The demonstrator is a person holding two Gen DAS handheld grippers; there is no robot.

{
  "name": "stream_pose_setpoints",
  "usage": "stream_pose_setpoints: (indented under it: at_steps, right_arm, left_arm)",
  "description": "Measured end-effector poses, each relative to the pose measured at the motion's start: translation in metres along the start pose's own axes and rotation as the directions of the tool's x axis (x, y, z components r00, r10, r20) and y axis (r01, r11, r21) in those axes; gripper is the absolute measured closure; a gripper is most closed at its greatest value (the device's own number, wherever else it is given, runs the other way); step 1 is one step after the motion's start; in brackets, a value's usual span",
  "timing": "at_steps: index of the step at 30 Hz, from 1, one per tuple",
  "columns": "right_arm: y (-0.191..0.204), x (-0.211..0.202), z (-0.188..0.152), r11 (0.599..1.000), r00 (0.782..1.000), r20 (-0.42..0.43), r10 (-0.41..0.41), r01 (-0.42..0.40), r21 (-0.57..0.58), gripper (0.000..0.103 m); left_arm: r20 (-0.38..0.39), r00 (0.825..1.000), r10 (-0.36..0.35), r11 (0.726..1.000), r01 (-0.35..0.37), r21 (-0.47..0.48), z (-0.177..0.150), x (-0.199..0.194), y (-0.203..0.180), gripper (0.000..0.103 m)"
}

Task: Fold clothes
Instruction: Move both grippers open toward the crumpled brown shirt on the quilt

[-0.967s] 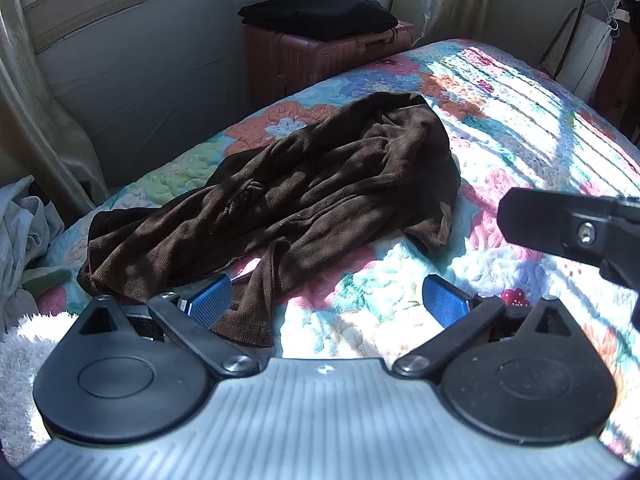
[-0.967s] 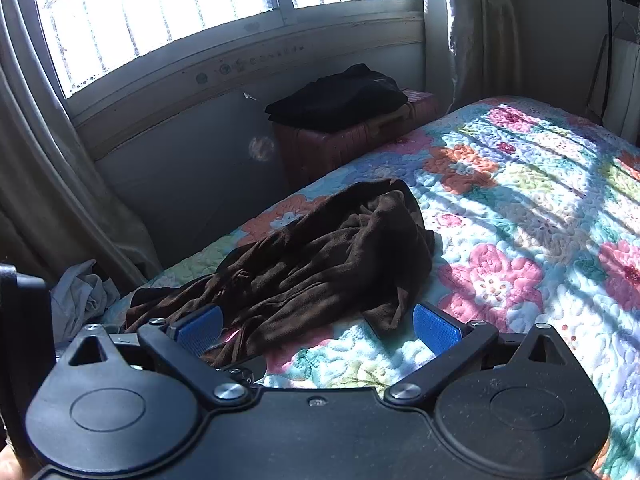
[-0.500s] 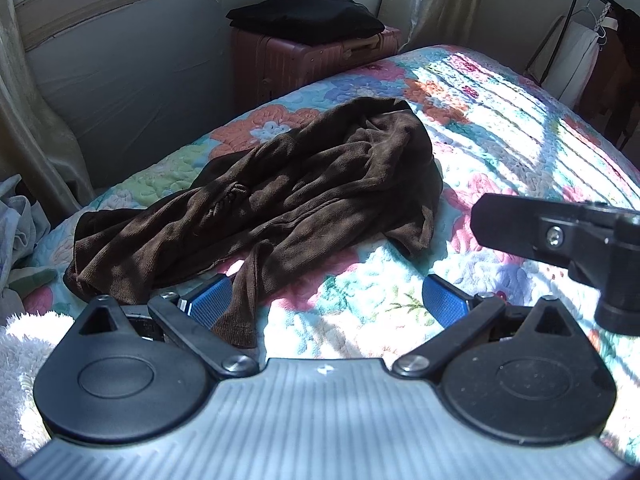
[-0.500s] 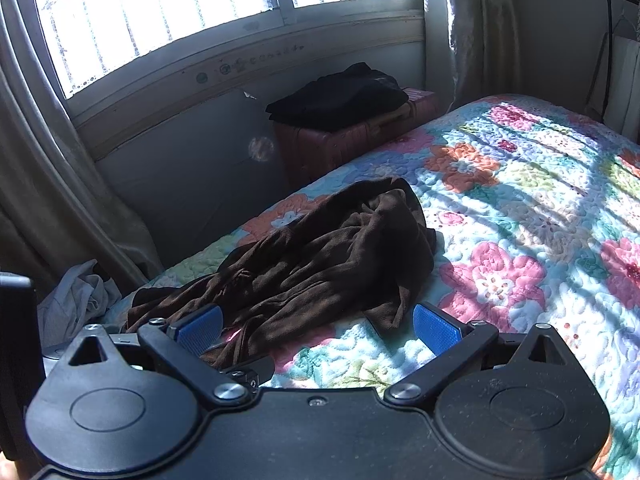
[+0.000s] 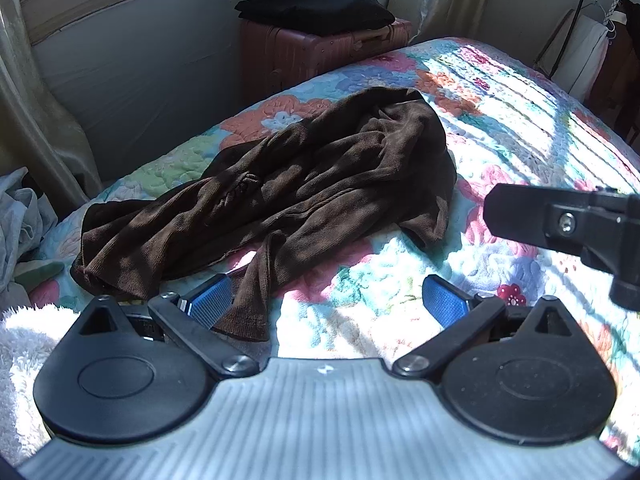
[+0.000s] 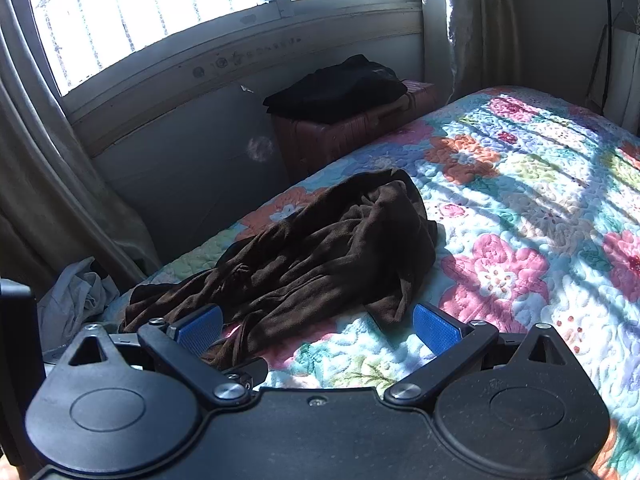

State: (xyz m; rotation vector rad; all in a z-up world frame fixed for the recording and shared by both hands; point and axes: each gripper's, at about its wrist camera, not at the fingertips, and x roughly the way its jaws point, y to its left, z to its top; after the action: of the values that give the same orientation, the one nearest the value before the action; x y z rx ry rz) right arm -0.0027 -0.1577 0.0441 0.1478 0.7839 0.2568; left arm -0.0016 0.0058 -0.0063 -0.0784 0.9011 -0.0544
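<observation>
crumpled brown garment (image 5: 280,196) just ahead of both grippers' wide-spread blue pads (image 5: 210,300), ungripped

Open quilt (image 5: 520,128) right of brown garment (image 5: 304,188), suitcase (image 5: 320,52) behind, wall beyond.

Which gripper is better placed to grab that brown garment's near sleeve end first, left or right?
Left, probably. The left gripper is open with the brown garment's sleeve end lying right by its left finger. The right gripper, also open, faces the crumpled body instead.
</observation>
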Motion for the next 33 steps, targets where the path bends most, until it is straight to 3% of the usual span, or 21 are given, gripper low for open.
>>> stream_pose_setpoints:
  at_steps: [9,17,26,33]
  right_arm:
    - [-0.003,0.018,0.001,0.999,1.0,0.005,0.024,-0.024,0.037,0.0]
    - [0.001,0.036,0.005,0.997,0.997,0.027,0.071,-0.071,0.015,0.0]
    - [-0.003,0.052,0.009,0.998,0.995,0.068,0.067,-0.066,-0.012,0.0]
    - [-0.007,0.069,0.011,0.993,0.993,0.048,0.113,-0.111,-0.033,0.0]
  left_arm:
    - [-0.038,0.999,0.019,1.0,-0.02,-0.016,0.004,0.015,0.012,0.0]
    - [-0.065,0.997,0.047,0.998,-0.049,-0.034,0.011,0.029,0.027,0.0]
    - [-0.075,0.993,0.088,0.995,-0.091,-0.04,0.023,0.042,0.041,0.0]
    - [-0.038,0.998,0.039,0.994,-0.043,-0.104,0.037,0.048,0.062,0.0]
